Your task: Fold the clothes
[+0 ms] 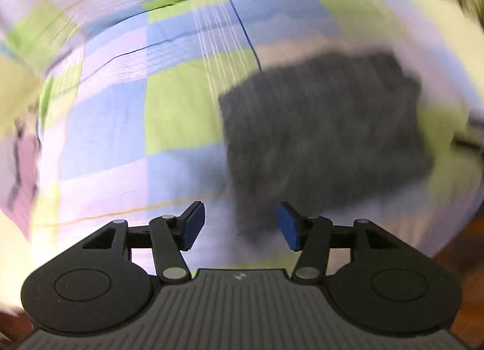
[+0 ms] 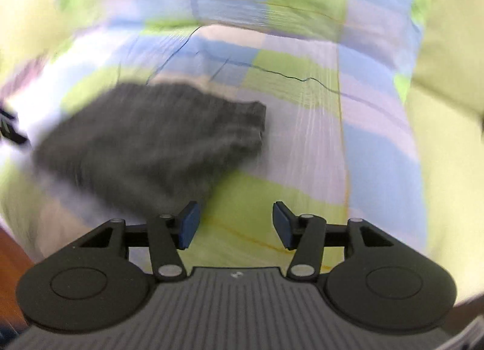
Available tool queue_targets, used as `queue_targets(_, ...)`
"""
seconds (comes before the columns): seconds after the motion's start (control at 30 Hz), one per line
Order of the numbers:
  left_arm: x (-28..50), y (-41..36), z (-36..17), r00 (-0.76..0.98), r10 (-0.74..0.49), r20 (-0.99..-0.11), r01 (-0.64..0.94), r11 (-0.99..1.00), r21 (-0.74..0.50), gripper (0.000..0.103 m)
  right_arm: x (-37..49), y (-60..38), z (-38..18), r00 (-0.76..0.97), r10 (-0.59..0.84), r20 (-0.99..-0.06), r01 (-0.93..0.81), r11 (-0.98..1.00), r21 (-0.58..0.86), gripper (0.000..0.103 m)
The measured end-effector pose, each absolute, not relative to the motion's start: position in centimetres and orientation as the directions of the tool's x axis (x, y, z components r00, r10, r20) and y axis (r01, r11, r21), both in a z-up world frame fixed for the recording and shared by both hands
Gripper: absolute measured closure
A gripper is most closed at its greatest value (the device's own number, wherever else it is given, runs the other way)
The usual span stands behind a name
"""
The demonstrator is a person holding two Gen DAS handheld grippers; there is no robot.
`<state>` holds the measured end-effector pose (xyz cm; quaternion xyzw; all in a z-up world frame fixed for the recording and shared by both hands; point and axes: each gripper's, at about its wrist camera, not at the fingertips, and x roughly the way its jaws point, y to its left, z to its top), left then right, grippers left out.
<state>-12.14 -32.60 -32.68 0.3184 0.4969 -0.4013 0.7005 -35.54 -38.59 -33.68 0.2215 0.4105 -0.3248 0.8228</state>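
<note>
The left gripper (image 1: pixel 241 226) has its jaws spread wide with nothing between them; the blue pads (image 1: pixel 193 223) are bare and hang above the bedding. Just past the right-hand pad, the near edge of a dark grey folded garment (image 1: pixel 323 135) shows, lying flat as a rough rectangle to the right of centre in the left wrist view. The picture is smeared by motion blur, so the fabric's texture and any seams cannot be made out.

The right gripper (image 2: pixel 235 224) also stands with jaws wide apart and holds nothing. Its pads are over a green patch of the checked bedsheet (image 2: pixel 302 126), and the same dark grey garment (image 2: pixel 151 141) lies ahead and to the left of them, apart from the pads, with one thicker folded corner pointing right.

The sheet is a patchwork of blue, lilac and lime-green squares crossed by thin dark and orange lines (image 1: pixel 169 47), and it carries the garment on a bed. At the far left of the left wrist view a pinkish cloth (image 1: pixel 24 174) lies at the bed's edge, too blurred to identify. Brown flooring (image 1: pixel 466 262) shows at the lower right corner. No containers appear in either view.
</note>
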Motion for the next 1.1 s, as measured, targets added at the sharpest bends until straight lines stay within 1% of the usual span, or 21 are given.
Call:
queue_targets(0.03,-12.2,-33.3,-32.8,0.193,-0.245,-0.95,0.873,0.484,0.052,0.043,-35.4,-38.8,-33.6,0.464,-0.348,-0.815,0.731,0.67,0.129,0.054)
queue_targets(0.2,-12.7,-35.3,-33.2,0.184,-0.246,-0.952,0.872,0.488,0.043,0.043,-34.4,-39.8,-34.1,0.498,-0.341,-0.797,0.747,0.635,0.196,0.054)
queue_targets(0.4,-12.4,-36.6,-34.0,0.183,-0.248,-0.951,0.875,0.481,0.043,0.042,-34.0,-40.6,-34.6,0.505,-0.314,-0.804,0.73,0.652,0.204,0.054)
queue_targets(0.43,-12.2,-36.7,-34.1,0.178,-0.253,-0.951,0.874,0.485,0.035,0.041,-34.0,-40.8,-34.7,0.505,-0.31,-0.806,0.726,0.657,0.202,0.054)
queue_targets(0.47,-11.3,-36.5,-34.4,0.151,-0.276,-0.949,0.865,0.501,-0.008,0.037,-34.0,-40.9,-34.7,0.505,-0.308,-0.806,0.724,0.659,0.202,0.054)
queue_targets(0.5,-10.5,-36.3,-34.6,0.124,-0.299,-0.946,0.856,0.515,-0.051,0.036,-34.1,-41.5,-34.9,0.507,-0.302,-0.808,0.719,0.665,0.202,0.054)
queue_targets(0.63,-7.1,-35.5,-35.5,0.023,-0.396,-0.918,0.8,0.558,-0.22,0.036,-34.5,-44.3,-35.2,0.527,-0.281,-0.802,0.703,0.674,0.226,0.054)
queue_targets(0.73,-4.5,-35.0,-36.2,-0.049,-0.475,-0.878,0.736,0.577,-0.354,0.036,-34.8,-46.7,-35.5,0.54,-0.269,-0.797,0.703,0.666,0.251,0.054)
queue_targets(0.77,-3.2,-34.9,-36.7,-0.085,-0.522,-0.848,0.69,0.583,-0.428,0.036,-34.8,-48.0,-35.8,0.548,-0.262,-0.794,0.703,0.659,0.268,0.054)
queue_targets(0.83,-1.7,-35.1,-37.6,-0.102,-0.569,-0.816,0.656,0.578,-0.485,0.036,-34.7,-49.6,-36.2,0.564,-0.242,-0.789,0.7,0.648,0.301,0.054)
queue_targets(0.93,-0.5,-35.5,-38.8,-0.087,-0.554,-0.828,0.652,0.596,-0.468,0.037,-34.3,-51.2,-36.7,0.593,-0.211,-0.777,0.688,0.635,0.353,0.054)
queue_targets(1.0,0.4,-35.5,-39.9,-0.114,-0.568,-0.815,0.632,0.591,-0.501,0.038,-33.8,-52.4,-37.4,0.619,-0.173,-0.766,0.675,0.617,0.405,0.054)
queue_targets(1.1,1.2,-36.0,-41.5,-0.153,-0.581,-0.799,0.616,0.576,-0.537,0.041,-33.5,-53.4,-38.3,0.634,-0.142,-0.76,0.666,0.599,0.444,0.054)
